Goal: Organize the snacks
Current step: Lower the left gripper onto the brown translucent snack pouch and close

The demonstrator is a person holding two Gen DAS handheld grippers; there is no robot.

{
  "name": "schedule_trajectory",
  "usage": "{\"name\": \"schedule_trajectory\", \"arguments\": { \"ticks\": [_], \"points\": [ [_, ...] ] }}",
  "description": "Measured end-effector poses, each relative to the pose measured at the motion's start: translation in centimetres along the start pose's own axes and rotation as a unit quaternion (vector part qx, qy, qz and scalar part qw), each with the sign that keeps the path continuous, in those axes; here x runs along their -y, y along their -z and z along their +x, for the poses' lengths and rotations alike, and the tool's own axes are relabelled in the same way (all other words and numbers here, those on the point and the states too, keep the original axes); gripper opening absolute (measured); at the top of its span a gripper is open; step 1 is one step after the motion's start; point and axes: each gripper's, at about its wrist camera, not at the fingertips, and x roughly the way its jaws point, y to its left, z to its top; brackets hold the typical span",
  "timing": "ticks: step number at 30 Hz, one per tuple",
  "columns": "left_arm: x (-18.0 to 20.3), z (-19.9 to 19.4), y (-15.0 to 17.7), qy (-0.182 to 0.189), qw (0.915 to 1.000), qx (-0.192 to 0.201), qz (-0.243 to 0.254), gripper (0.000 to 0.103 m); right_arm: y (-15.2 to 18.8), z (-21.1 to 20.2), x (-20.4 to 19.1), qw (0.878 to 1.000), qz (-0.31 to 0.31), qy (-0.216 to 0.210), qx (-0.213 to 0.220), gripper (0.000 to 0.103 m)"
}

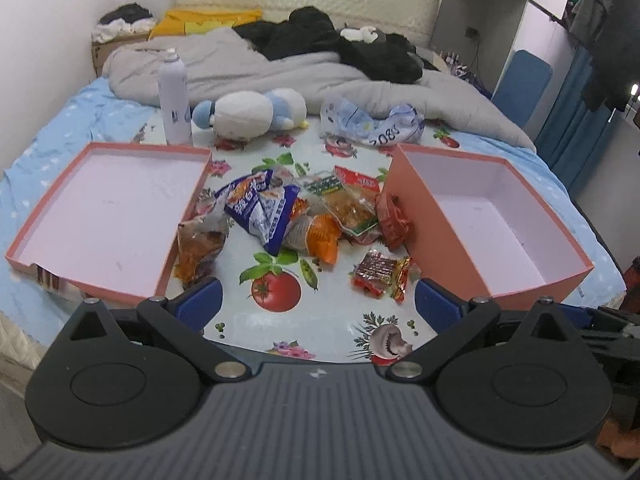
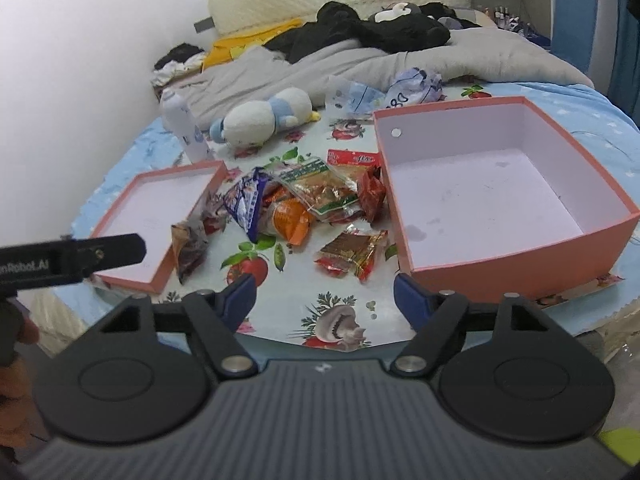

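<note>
A pile of snack packets lies on the flowered tablecloth between two pink boxes: a blue-white bag (image 1: 260, 210) (image 2: 246, 202), an orange packet (image 1: 320, 236) (image 2: 290, 220), a clear green-labelled pack (image 1: 348, 208) (image 2: 324, 192), a brown packet (image 1: 198, 248) (image 2: 188, 246) and a red-gold packet (image 1: 380, 272) (image 2: 352, 254). The shallow box lid (image 1: 36, 236) (image 2: 132, 278) is left, the deep box (image 1: 444, 240) (image 2: 500, 268) right. My left gripper (image 1: 318, 306) is open and empty, short of the pile. My right gripper (image 2: 324, 298) is open and empty near the red-gold packet.
A white spray can (image 1: 174, 98) (image 2: 186, 128), a plush toy (image 1: 250, 112) (image 2: 264, 116) and a crumpled plastic bag (image 1: 372, 120) (image 2: 400, 90) lie behind the pile. A grey duvet (image 1: 248, 68) and dark clothes cover the bed beyond. The left gripper's side (image 2: 72, 260) shows in the right wrist view.
</note>
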Motion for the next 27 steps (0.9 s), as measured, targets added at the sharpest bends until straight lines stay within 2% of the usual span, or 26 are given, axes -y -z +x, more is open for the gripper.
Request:
{"name": "schedule_trajectory", "arguments": {
  "ticks": [7,8,10,16,21,24,27],
  "points": [
    [-2.9,4.5,-0.2,0.013,0.9994,-0.023,-0.021,0.102,-0.3,2.9,-2.1,0.998,-0.055,-0.003,-0.012,0.078],
    [-3.4,5.5,-0.3,0.007,0.9991,-0.033,-0.025,0.102,-0.4,3.6,-2.4,0.998,-0.059,-0.008,-0.018,0.078],
    [-4.6,6.9,-0.4,0.005,0.9989,-0.029,-0.037,0.102,-0.7,5.0,-2.9,0.998,-0.059,-0.022,-0.029,0.078],
    [-8.0,10.9,-0.7,-0.019,0.9966,-0.045,-0.066,0.102,-0.7,9.8,-4.3,0.996,-0.074,0.001,-0.055,0.076],
    [-9.5,13.9,-1.1,-0.039,0.9958,-0.060,-0.057,0.102,-0.5,13.6,-3.8,0.995,-0.057,0.021,-0.085,0.076],
    [-9.9,16.2,-1.3,-0.060,0.9947,-0.077,-0.033,0.101,-0.3,16.0,-2.8,0.993,-0.027,0.028,-0.110,0.076],
    [-10.4,18.3,-1.7,-0.066,0.9942,-0.083,-0.019,0.100,0.0,17.8,-2.5,0.991,-0.023,0.048,-0.120,0.074]
  ]
}}
